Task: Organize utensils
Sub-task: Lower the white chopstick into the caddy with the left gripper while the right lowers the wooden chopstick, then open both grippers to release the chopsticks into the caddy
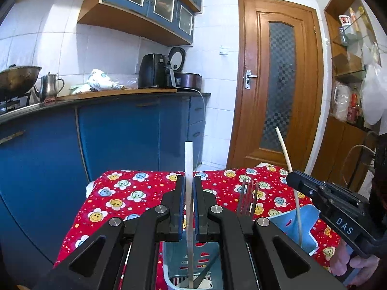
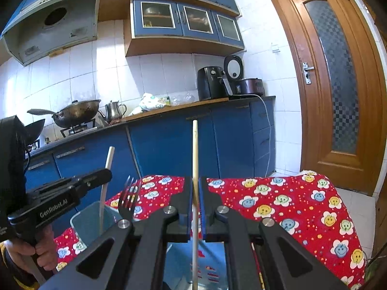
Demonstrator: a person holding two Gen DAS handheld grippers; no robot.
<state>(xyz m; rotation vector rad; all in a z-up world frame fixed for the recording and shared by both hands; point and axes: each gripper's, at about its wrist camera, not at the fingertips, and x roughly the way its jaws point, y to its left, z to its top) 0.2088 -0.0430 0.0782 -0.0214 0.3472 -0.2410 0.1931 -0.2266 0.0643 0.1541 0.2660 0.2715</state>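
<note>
Fork (image 1: 248, 199) already stands in the blue holder (image 1: 306, 220); left gripper (image 1: 189, 198) pinches a white chopstick (image 1: 188, 159), right gripper (image 2: 197, 200) a wooden chopstick (image 2: 195, 149); both look half lowered, unreleased.

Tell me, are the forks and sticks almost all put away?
Partly. Done: a fork already stands in the blue basket. In hand: the left gripper holds a white chopstick over the basket, and the right gripper holds a wooden chopstick. Left: lowering both in. No other loose utensils show on the red cloth.

Bright daylight, sharp focus, strong fisheye bending, dark vignetted corners.
</note>
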